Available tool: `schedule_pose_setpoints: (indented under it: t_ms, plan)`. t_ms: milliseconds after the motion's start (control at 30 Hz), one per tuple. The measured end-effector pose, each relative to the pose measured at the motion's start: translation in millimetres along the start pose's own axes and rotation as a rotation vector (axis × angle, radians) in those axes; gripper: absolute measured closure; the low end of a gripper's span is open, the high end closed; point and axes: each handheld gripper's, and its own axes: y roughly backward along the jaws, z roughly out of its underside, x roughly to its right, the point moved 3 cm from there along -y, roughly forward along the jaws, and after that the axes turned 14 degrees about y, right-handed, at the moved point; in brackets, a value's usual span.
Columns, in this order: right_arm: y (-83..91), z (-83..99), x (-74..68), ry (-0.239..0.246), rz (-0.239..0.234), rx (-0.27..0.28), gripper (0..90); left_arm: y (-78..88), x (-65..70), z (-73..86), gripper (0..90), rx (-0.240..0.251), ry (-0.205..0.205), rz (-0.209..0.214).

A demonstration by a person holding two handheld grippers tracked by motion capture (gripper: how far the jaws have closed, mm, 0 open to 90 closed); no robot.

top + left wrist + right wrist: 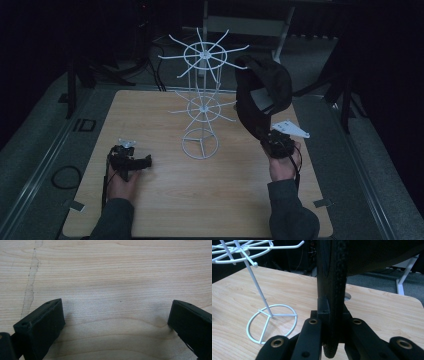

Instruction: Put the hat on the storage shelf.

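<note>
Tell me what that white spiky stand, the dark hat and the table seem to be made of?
The stand looks like thin metal wire with a smooth white coating: slim rods, ring base. The hat seems dark cloth; its gripped edge shows a woven, stitched texture. The table looks like pale wood or wood-look laminate with a printed grain; which one is unclear.

High view looked forward and down over whole wooden table [165, 200], left gripper view sat close, facing straight at tabletop grain, right gripper view low, facing white wire rack [272, 315], shared with high view [201, 100].
</note>
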Motion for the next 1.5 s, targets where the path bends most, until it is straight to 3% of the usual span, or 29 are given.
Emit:
schedule_pose_setpoints:
  t_ms: [1500]
  plan:
    - [7.2, -13.3, 4.3, 0.006, 0.015, 0.034, 86.5, 0.0, 0.0, 0.0, 0.8, 0.000, 0.000, 0.000]
